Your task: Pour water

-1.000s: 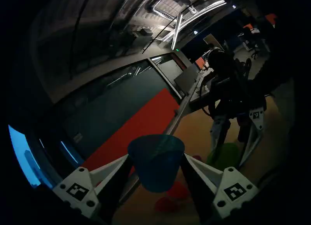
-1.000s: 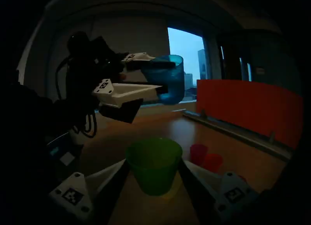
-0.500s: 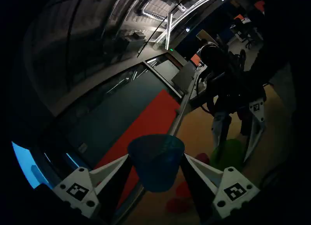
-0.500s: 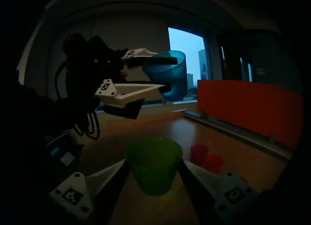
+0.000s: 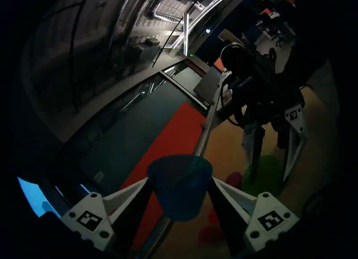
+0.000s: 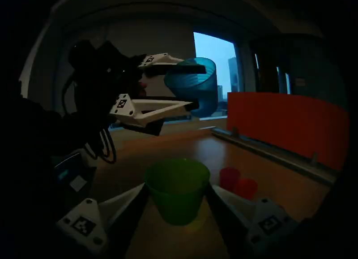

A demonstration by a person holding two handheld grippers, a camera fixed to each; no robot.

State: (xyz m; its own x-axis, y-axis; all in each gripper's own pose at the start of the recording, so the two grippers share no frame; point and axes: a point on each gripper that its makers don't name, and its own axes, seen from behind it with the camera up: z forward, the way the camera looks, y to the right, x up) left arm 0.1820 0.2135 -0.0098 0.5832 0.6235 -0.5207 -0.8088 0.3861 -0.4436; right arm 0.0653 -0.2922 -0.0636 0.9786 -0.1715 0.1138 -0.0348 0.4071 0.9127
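Two cups clamped: your left gripper [image 5: 179,192] holds the translucent blue plastic cup [image 5: 179,180] tipped, high and far; your right gripper [image 6: 177,198] pinches the green plastic cup [image 6: 177,187] near. Pour looks unfinished.

Left gripper [image 5: 180,183] is clamped on the blue cup [image 5: 179,200], one finger on each side. In the right gripper view it's raised above and ahead of the right gripper [image 6: 177,188], rolled onto its side with one white finger [image 6: 165,61] stacked over the other, and the cup is tipped over sideways. Right gripper sits low and roughly level, fingers pressed on both sides of the upright green cup [image 6: 177,203].
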